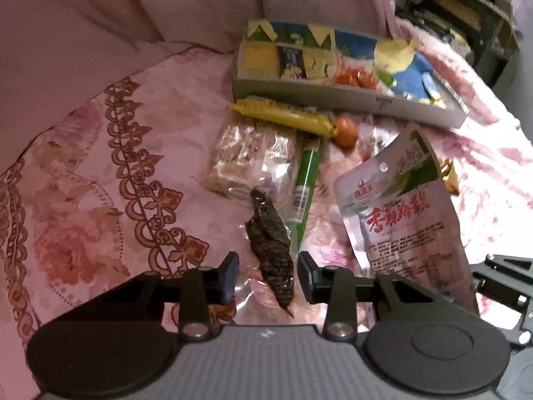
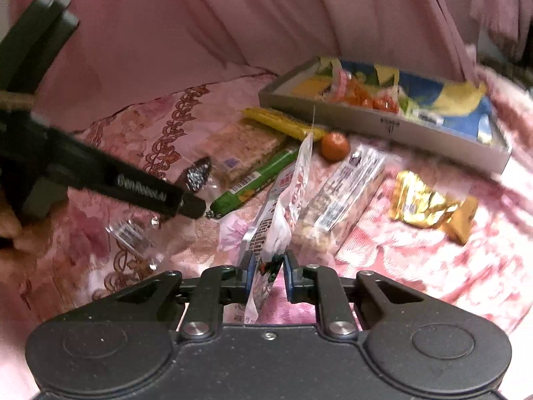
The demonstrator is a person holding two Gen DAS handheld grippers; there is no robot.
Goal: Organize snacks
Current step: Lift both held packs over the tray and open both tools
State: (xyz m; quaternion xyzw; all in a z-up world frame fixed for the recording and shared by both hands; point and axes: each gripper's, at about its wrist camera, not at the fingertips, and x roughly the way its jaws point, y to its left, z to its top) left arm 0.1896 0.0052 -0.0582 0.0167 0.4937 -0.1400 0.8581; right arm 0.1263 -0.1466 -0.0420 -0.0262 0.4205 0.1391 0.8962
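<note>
My left gripper [image 1: 268, 275] is open, its fingers either side of a dark dried snack in clear wrap [image 1: 271, 256] lying on the pink floral bedspread. My right gripper [image 2: 268, 271] is shut on a white pouch with red lettering [image 2: 283, 196], held upright; the pouch also shows in the left wrist view [image 1: 399, 213]. A shallow grey box [image 1: 333, 95] holding several snacks lies behind. In front of it lie a yellow stick [image 1: 283, 116], a green stick [image 1: 304, 180], a cereal-bar pack [image 1: 246, 156] and a small orange [image 1: 346, 128].
A white boxed snack [image 2: 343, 193] and a gold-wrapped snack [image 2: 429, 203] lie to the right of the pouch. The left gripper's arm [image 2: 100, 173] crosses from the left. Pink curtain [image 2: 200, 26] hangs behind. Dark furniture [image 1: 466, 16] stands at far right.
</note>
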